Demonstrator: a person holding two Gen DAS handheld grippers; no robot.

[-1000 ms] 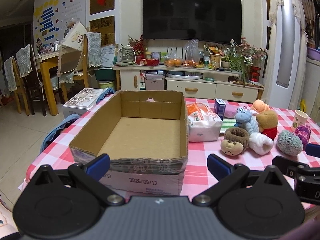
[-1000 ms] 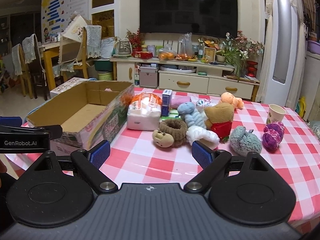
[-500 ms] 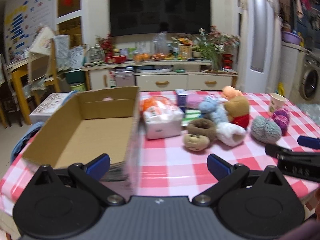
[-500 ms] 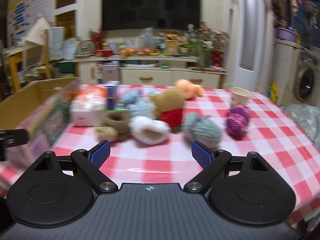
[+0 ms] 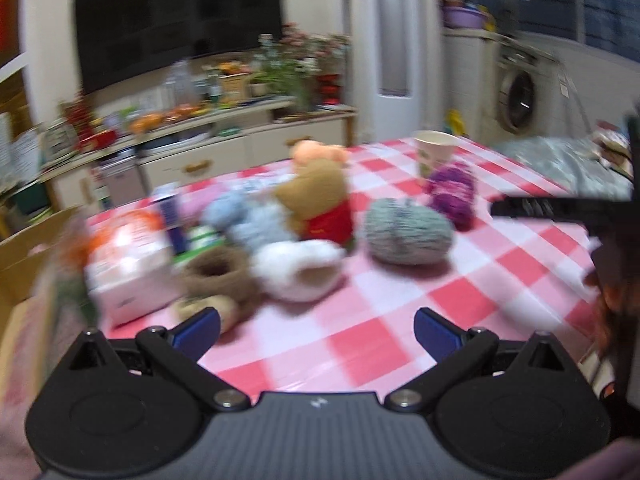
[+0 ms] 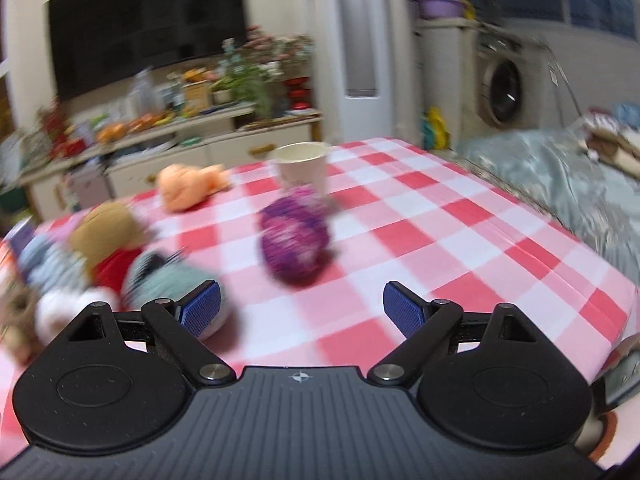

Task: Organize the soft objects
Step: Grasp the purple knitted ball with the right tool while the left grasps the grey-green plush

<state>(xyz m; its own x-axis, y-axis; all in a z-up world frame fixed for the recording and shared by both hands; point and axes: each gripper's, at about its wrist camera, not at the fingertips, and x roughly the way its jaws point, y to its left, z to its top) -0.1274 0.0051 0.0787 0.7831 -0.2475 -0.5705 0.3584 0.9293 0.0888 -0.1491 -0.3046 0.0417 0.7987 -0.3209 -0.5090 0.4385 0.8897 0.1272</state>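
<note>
— Any toys put away yet?

— None, by the look of it. All lying on the checked table [image 6: 460, 236]. Cardboard box [image 5: 16, 248] off at 9 o'clock, inside mostly hidden.

— And the tongs?

— Left gripper [image 5: 316, 330] wide, holding nothing. Right gripper [image 6: 302, 310] wide too, empty.

— Closest toy?

— Purple ball [image 6: 294, 246] at 12 o'clock from the right one, near the paper cup [image 6: 302, 168]. Grey ball [image 5: 408, 232] and bear [image 5: 316, 204] at 12 o'clock from the left. Everything left to pick up.
</note>
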